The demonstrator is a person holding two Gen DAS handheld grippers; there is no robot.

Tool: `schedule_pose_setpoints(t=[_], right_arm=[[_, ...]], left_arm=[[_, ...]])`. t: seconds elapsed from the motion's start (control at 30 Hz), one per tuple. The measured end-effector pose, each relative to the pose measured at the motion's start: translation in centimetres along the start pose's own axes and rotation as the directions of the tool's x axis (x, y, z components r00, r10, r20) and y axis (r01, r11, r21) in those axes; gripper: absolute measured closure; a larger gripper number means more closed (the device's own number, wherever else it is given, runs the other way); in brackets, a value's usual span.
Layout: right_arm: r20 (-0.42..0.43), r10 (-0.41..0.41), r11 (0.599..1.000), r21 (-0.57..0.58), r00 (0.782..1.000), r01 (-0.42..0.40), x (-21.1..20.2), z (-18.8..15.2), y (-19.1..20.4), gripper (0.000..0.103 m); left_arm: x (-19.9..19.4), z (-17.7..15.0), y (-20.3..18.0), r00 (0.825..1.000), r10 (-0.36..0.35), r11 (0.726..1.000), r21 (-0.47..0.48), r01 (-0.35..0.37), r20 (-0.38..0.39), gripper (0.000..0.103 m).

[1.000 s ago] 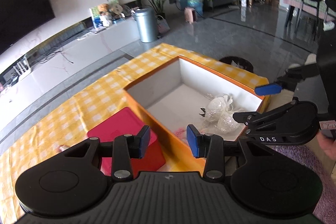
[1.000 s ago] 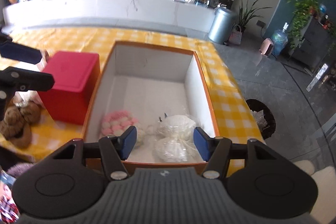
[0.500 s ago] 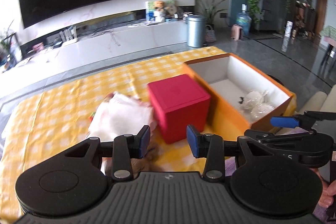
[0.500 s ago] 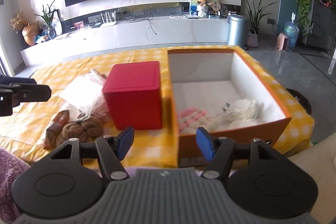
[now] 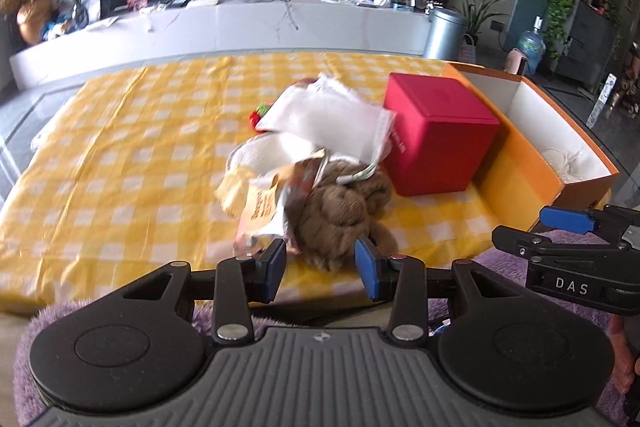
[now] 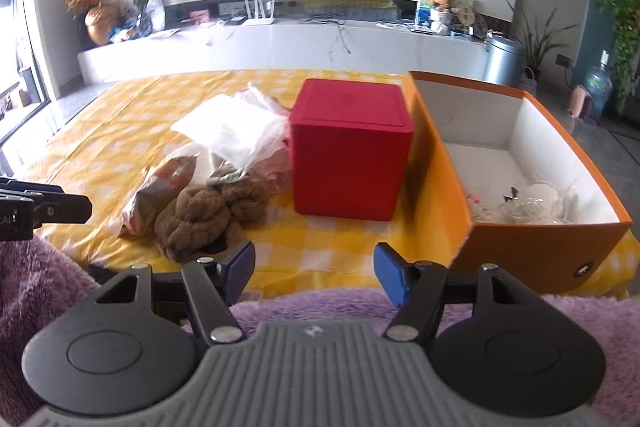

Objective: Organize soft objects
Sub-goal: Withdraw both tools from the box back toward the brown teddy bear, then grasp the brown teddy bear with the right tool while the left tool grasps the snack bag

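A brown knitted bundle (image 5: pixel 340 211) lies near the front edge of the yellow checked tablecloth (image 5: pixel 120 155); it also shows in the right wrist view (image 6: pixel 200 215). Beside it lie a crinkled snack packet (image 5: pixel 268 207) and a white mesh bag (image 5: pixel 324 115). My left gripper (image 5: pixel 321 263) is open and empty, just in front of the brown bundle. My right gripper (image 6: pixel 314 271) is open and empty at the table's front edge. The orange box (image 6: pixel 520 251) holds a white gauze pouch (image 6: pixel 536 203) and a pink soft item (image 6: pixel 478 205).
A red cube box (image 6: pixel 350 151) stands between the pile and the orange box. A purple fluffy cover (image 6: pixel 360 307) lies below the table's front edge. A TV console, a bin and plants stand behind the table.
Both grippers have drawn back from over the orange box and swung left. The left gripper now faces the pile of soft things; the right one sits low at the front edge.
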State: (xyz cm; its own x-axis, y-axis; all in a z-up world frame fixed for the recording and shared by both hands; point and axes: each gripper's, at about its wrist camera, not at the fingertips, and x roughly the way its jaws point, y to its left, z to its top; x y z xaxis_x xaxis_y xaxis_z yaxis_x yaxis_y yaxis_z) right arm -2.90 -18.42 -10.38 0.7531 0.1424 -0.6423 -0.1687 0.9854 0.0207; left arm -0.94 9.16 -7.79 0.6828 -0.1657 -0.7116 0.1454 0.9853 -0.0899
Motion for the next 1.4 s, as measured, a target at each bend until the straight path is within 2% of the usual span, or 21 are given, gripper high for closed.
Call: schedule_pose_setpoints(t=[0.33, 0.47, 0.63, 0.83, 1.03, 1.1, 1.13, 1.23, 1.3, 1.4], right_arm=[[-0.083, 0.085, 0.995, -0.047, 0.993, -0.089, 3.5, 0.6, 2.9, 0.038], [-0.126, 0.133, 0.989, -0.053, 0.983, -0.141, 5.4, 1.7, 4.3, 0.038], [-0.166, 0.197, 0.978, -0.031, 0.966, -0.205, 8.1, 3.0, 6.5, 0.036], [-0.216, 0.189, 0.981, -0.003, 0.958, -0.194, 11.9, 3.6, 8.1, 0.026], [-0.254, 0.200, 0.980, 0.035, 0.946, -0.197, 14.6, 3.1, 8.3, 0.023], [-0.249, 0.208, 0.978, 0.033, 0.946, -0.206, 14.8, 3.0, 8.3, 0.029], [-0.248, 0.217, 0.976, 0.029, 0.944, -0.217, 14.7, 2.9, 8.3, 0.040], [-0.266, 0.227, 0.972, -0.006, 0.937, -0.237, 13.9, 3.0, 8.1, 0.049], [-0.293, 0.213, 0.972, -0.037, 0.932, -0.234, 13.4, 3.0, 7.5, 0.050], [-0.332, 0.178, 0.978, -0.043, 0.926, -0.203, 12.7, 2.9, 5.9, 0.050]], left_arm=[[1.3, 0.2, 1.8, 0.999, 0.004, 0.999, -0.037, -0.006, -0.043, 0.056], [2.8, 1.8, 2.5, 0.995, 0.046, 0.999, -0.013, -0.047, -0.084, 0.056], [3.5, 2.7, 4.5, 0.995, 0.037, 0.997, -0.068, -0.044, -0.090, 0.056], [4.5, 2.0, 5.8, 0.994, 0.036, 0.991, -0.122, -0.049, -0.103, 0.056], [5.7, 2.3, 6.0, 0.991, 0.003, 0.991, -0.136, -0.021, -0.131, 0.056], [6.1, 2.3, 5.8, 0.990, -0.002, 0.992, -0.127, -0.016, -0.142, 0.053], [6.2, 2.4, 5.7, 0.989, -0.005, 0.992, -0.123, -0.013, -0.146, 0.053], [6.4, 2.5, 5.3, 0.990, -0.023, 0.994, -0.112, 0.007, -0.140, 0.046], [6.5, 2.5, 4.9, 0.990, -0.023, 0.996, -0.087, 0.010, -0.140, 0.037], [7.0, 2.5, 4.1, 0.987, 0.006, 0.999, -0.045, -0.013, -0.163, 0.036]])
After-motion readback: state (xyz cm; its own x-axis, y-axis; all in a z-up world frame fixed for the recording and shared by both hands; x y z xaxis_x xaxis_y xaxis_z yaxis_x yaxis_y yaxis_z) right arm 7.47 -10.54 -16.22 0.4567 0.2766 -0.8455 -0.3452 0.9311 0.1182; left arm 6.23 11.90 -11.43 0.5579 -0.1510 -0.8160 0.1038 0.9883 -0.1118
